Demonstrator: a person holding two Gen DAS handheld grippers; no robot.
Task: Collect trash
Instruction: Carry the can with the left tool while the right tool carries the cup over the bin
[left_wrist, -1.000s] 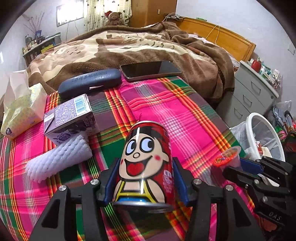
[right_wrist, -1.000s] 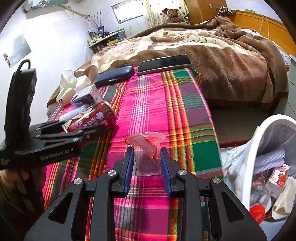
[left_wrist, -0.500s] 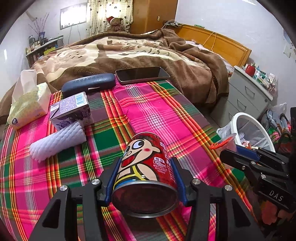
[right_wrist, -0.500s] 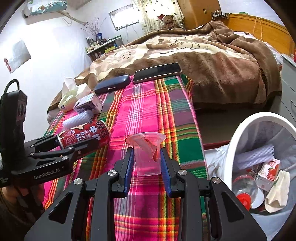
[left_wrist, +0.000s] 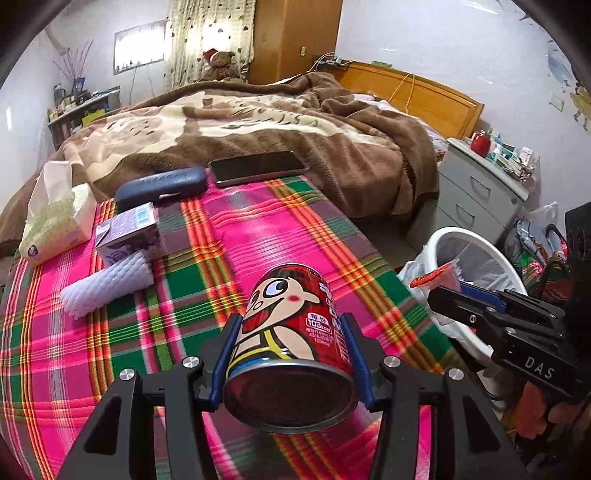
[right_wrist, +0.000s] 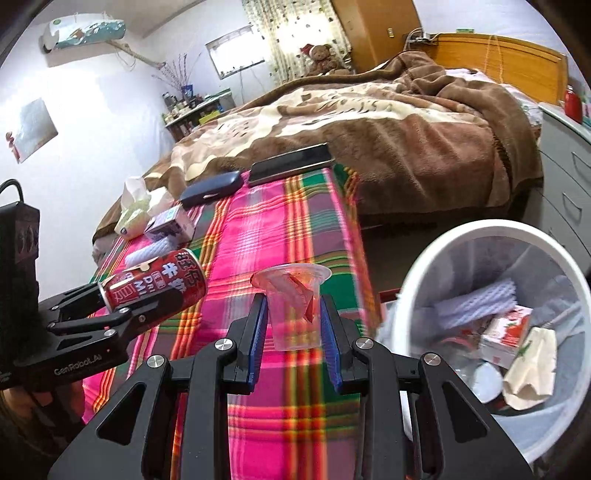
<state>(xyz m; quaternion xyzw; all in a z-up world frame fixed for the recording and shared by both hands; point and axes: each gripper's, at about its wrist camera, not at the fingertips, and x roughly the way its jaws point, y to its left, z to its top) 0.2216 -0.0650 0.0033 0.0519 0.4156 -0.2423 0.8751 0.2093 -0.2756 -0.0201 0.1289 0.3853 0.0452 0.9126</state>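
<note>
Two claws angled down | left claw (left_wrist: 291, 365) clamps red can (left_wrist: 291, 332) | right claw (right_wrist: 293, 328) clamps plastic cup (right_wrist: 293, 306)

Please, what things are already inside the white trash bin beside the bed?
Inside the white trash bin lie a white foam net, a small red and white carton, crumpled paper and a bottle with a white cap. Whatever lies beneath them is covered.
</note>
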